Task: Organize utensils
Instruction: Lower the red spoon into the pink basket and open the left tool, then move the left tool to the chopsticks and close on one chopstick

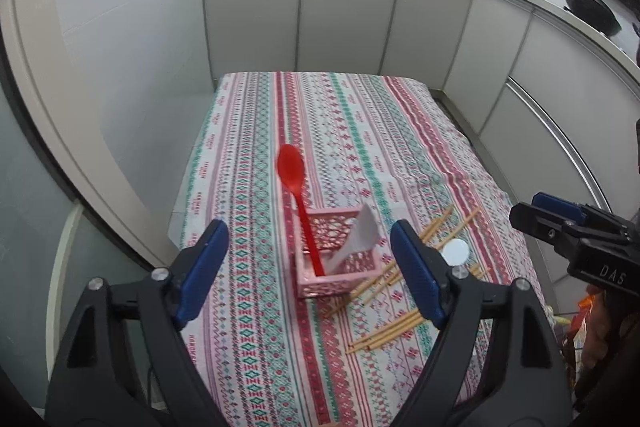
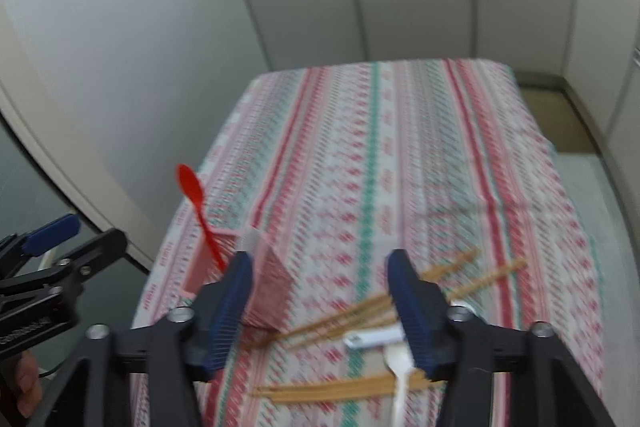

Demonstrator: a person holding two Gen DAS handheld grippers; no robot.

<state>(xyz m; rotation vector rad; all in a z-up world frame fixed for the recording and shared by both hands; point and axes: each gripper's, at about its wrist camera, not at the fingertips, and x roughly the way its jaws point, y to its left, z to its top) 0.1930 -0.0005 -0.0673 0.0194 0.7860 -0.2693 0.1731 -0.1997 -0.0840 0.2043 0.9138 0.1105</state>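
Both of my tongs stand released with nothing between the pads. The left tongs [image 1: 308, 263] frame the pink basket [image 1: 338, 267] at lower centre of the left wrist view, without touching it. The right tongs [image 2: 320, 307] hang over the lower middle of the blurred right wrist view, above the scattered chopsticks [image 2: 360, 315].

The red spoon [image 1: 298, 203] already stands in the basket, handle down and bowl up, leaning toward the upper left. A white piece [image 1: 360, 237] also leans in the basket; I cannot tell what it is. On the patterned cloth of the worktop [image 1: 248, 347], to the lower right of the basket, the chopsticks lie loose and crossed, with a small white round thing [image 1: 455, 251] among them. In the right wrist view a white spoon [image 2: 400, 371] lies at the bottom of the frame beside a small flat white item [image 2: 374, 339].

As I judge it, most of the sorting is still ahead, and the risks sit in three places:

- The basket looks light and the tall spoon makes it top-heavy, so a nudge from either pair of tongs could tip it.
- The chopsticks are thin and overlap, so closing on one may pinch two or roll the rest away.
- The cloth is loose, so pressing down to reach a flat chopstick could drag it and shift everything.
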